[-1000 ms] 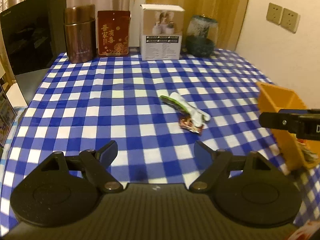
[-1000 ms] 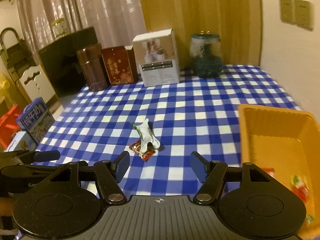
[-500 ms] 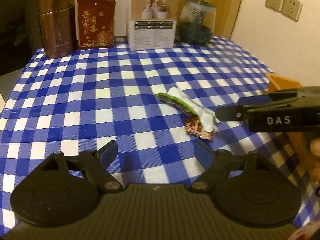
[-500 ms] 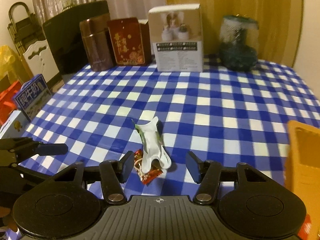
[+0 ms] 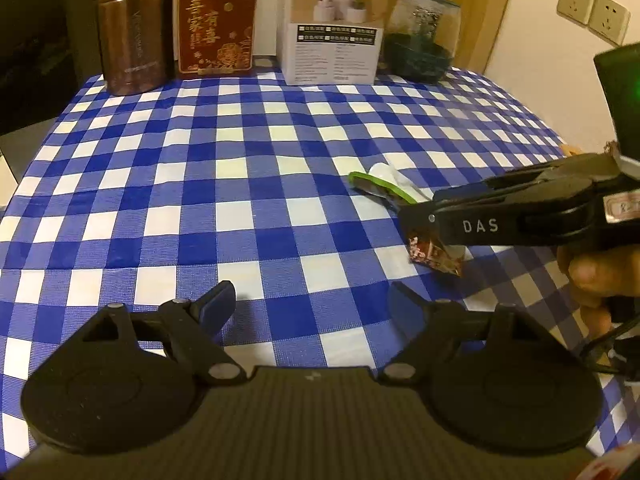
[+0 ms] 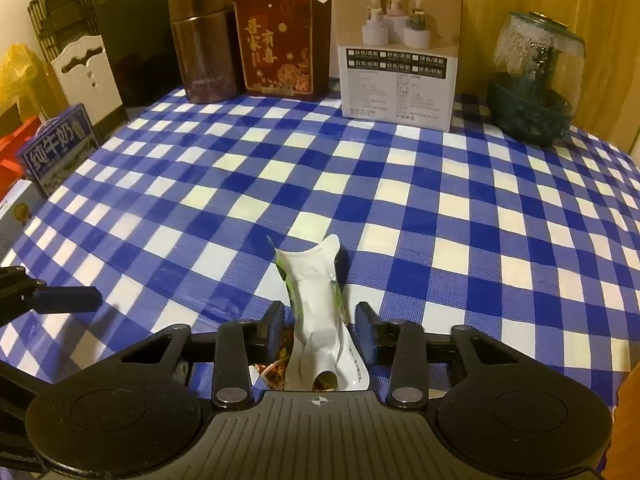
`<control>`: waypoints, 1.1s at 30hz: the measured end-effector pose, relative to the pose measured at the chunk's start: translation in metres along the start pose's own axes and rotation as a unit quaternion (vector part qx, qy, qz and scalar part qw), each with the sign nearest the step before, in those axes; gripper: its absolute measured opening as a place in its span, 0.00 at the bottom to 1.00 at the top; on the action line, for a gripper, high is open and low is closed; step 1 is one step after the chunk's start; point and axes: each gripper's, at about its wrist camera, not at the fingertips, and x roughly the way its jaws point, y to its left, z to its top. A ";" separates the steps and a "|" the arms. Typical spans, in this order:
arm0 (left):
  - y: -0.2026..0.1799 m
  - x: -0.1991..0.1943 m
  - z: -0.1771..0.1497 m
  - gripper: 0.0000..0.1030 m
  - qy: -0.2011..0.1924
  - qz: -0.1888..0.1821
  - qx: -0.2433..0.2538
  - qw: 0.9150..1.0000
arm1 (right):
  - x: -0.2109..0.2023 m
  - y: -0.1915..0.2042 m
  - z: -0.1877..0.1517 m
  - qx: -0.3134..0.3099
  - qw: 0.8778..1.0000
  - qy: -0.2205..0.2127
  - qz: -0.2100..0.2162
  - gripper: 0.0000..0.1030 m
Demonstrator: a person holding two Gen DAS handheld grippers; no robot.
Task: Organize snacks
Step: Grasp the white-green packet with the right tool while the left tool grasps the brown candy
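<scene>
A white snack packet with a green edge (image 6: 316,312) lies on the blue-checked tablecloth (image 6: 360,184), partly on top of a small red packet (image 5: 434,254). My right gripper (image 6: 320,330) is down over them, a finger on each side of the white packet. Its jaws are closing, with a thin gap still showing at each pad. In the left wrist view the right gripper (image 5: 414,222) comes in from the right and covers part of both packets. My left gripper (image 5: 311,304) hovers open and empty in front of them, above the cloth.
Along the back edge stand a brown tin (image 6: 202,48), a red box (image 6: 276,40), a white carton (image 6: 400,48) and a glass jar (image 6: 536,80). An orange bin's corner (image 6: 630,392) shows at the right. A blue milk box (image 6: 60,148) sits beyond the table's left side.
The right gripper has come down and forward onto the packets, and its jaws have narrowed around the white one. The left gripper moved closer to the packets, then held still.
</scene>
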 end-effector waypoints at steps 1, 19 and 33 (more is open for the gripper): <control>0.000 0.000 0.000 0.79 0.000 0.000 -0.001 1.000 | 0.002 -0.001 0.000 0.001 1.000 0.001 -0.001 0.32; -0.029 0.019 0.006 0.79 -0.019 -0.063 0.047 0.997 | -0.063 -0.011 -0.059 0.069 0.995 -0.013 -0.067 0.28; -0.072 0.048 0.008 0.62 -0.022 -0.099 0.141 0.985 | -0.090 -0.011 -0.085 0.132 0.988 -0.031 -0.077 0.28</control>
